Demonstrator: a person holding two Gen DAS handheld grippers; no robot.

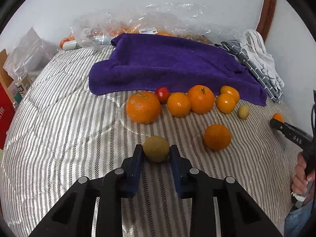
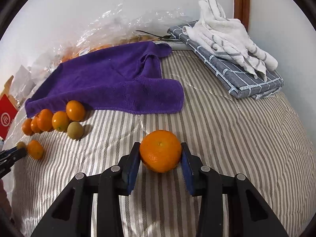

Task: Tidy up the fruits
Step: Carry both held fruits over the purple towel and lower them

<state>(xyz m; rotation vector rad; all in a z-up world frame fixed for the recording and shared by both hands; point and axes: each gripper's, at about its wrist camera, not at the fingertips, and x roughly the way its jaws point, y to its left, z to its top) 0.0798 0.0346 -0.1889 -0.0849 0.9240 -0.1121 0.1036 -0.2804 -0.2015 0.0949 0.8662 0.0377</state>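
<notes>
A crinkled clear plastic bag (image 1: pixel 118 25) held oranges behind a plush purple towel (image 1: pixel 167 67) on the striped quilt (image 1: pixel 59 118); the left gripper (image 1: pixel 156 154) clamped a matte olive-green round fruit (image 1: pixel 156 151), the right gripper (image 2: pixel 161 154) a dimpled tangerine (image 2: pixel 160 150)

Fruit row (image 1: pixel 178 104) on bed (image 1: pixel 59 138) just before towel (image 1: pixel 167 67), bag (image 1: pixel 138 25) behind towel at wall, folded cloths (image 2: pixel 237 59) far right, lone orange (image 1: pixel 217 136) nearer.
</notes>
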